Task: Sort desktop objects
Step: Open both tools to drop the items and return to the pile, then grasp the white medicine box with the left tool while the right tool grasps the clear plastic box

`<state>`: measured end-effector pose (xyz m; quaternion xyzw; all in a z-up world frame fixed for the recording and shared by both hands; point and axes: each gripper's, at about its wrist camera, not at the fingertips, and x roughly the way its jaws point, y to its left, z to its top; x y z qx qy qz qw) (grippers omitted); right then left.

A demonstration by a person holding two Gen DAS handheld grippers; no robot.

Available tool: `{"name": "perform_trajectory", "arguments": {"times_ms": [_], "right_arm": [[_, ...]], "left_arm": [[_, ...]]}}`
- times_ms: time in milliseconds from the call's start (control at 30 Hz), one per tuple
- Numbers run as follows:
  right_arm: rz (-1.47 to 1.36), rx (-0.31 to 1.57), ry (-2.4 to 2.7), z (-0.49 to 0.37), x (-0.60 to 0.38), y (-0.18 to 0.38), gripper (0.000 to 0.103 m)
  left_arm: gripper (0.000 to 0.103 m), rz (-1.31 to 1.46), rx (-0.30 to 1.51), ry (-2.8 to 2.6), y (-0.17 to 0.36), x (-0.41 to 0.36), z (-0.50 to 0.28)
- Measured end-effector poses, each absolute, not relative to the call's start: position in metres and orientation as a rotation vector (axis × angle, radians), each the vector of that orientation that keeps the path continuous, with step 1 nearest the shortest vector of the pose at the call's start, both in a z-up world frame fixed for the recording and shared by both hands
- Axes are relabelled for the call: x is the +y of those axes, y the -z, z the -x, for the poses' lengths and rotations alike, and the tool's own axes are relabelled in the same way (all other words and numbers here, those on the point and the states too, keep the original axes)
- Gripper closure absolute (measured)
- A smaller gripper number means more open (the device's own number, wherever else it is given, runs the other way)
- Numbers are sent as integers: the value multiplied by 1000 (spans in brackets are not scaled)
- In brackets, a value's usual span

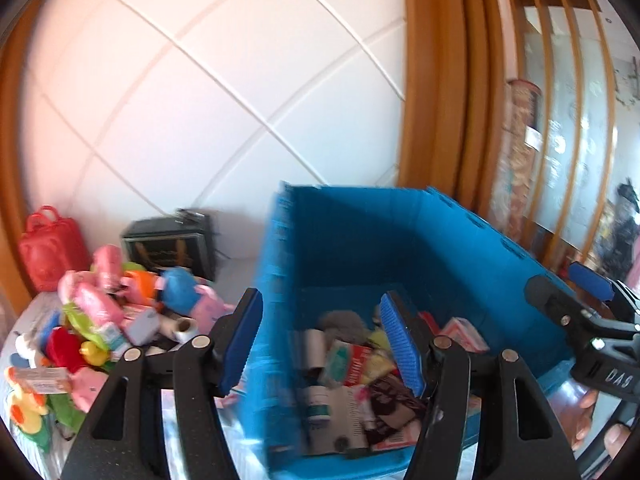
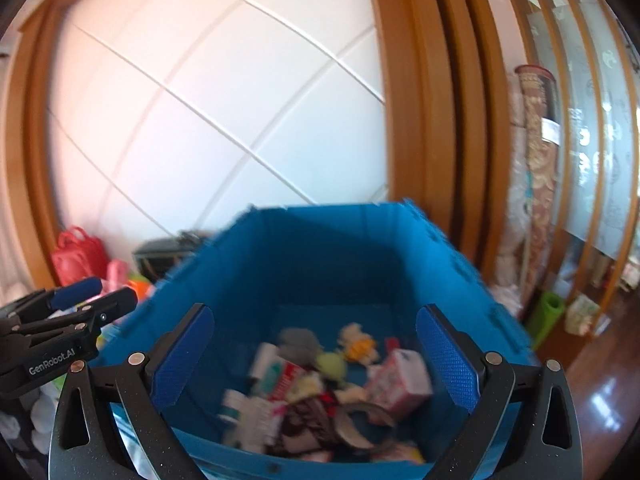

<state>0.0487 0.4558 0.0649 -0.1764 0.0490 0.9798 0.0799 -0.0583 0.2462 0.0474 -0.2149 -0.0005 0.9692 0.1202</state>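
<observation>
A blue plastic bin [image 1: 360, 240] [image 2: 320, 260] stands in front of both grippers. Inside lie several small items [image 2: 320, 392]: boxes, bottles, soft toys and a dark cloth. My left gripper [image 1: 320, 336] is open with nothing between its pads; its left finger is outside the bin's left wall and its right finger is over the inside. My right gripper [image 2: 316, 356] is wide open and empty above the bin's near edge. A heap of bright toys [image 1: 100, 320] lies on the table left of the bin. Each gripper also shows at the edge of the other's view: right gripper [image 1: 564, 280], left gripper [image 2: 112, 292].
A red bag [image 1: 48, 256] and a black box [image 1: 168, 244] stand behind the toy heap against the white panelled wall. A wooden door frame [image 2: 420, 120] and rolled mats [image 2: 536, 180] are to the right. A person's fingers [image 1: 588, 404] hold the right gripper.
</observation>
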Motion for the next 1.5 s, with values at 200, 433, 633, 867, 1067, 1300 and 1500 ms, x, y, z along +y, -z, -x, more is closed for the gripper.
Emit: {"name": "perform_trajectory", "arguments": {"times_ms": [200, 433, 633, 867, 1067, 1300, 1500], "right_arm": [[436, 191, -3084, -34, 413, -67, 0], [373, 85, -3240, -17, 333, -71, 0], [410, -12, -3349, 3, 233, -69, 0], [674, 31, -3280, 59, 132, -23, 0], [963, 53, -3080, 101, 104, 41, 0], [1263, 52, -2896, 117, 101, 108, 0], [1284, 105, -2833, 113, 103, 120, 0]], "left_arm": [[42, 666, -30, -2972, -38, 179, 48], [42, 751, -125, -3094, -21, 73, 43], [42, 827, -115, -3187, 2, -27, 41], [42, 995, -35, -3122, 43, -135, 63], [42, 1168, 2, -2993, 82, -204, 100], [42, 1319, 50, -2854, 122, -231, 136], [42, 1336, 264, -2698, 138, -211, 154]]}}
